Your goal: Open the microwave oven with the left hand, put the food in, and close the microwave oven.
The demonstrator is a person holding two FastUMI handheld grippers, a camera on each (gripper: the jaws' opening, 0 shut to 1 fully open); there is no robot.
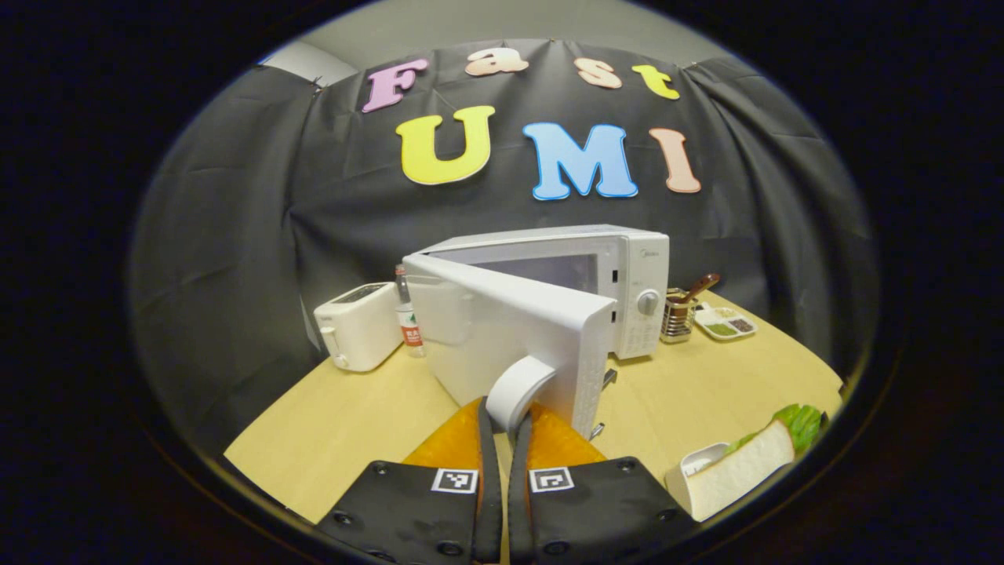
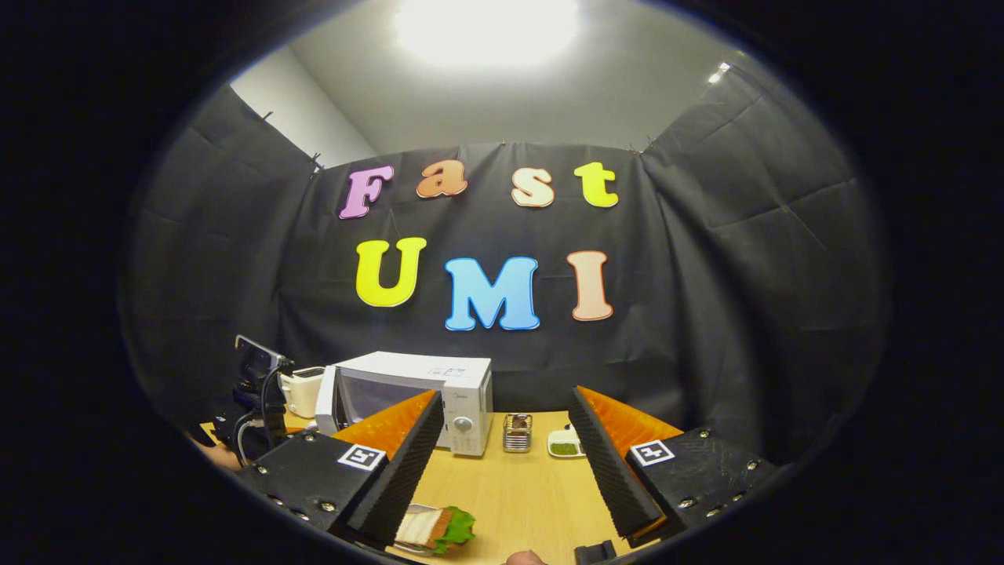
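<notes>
Left claw clenched on the microwave door handle; right claw released above the sandwich.

no legible text on any item

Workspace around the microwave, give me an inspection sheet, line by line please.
Surface: light wooden table, bare in the middle.
Job's things: white microwave with its door swung partly open; sandwich with lettuce on a white dish, near the table's front edge.
Clutter: white toaster, bottle, utensil holder, small divided tray.
Grippers: left gripper shut on the door handle; right gripper open, above the sandwich.
Cables: black cable looping on the left gripper's rig, seen in the right gripper view.
Surroundings: black cloth wall, ceiling light.
</notes>
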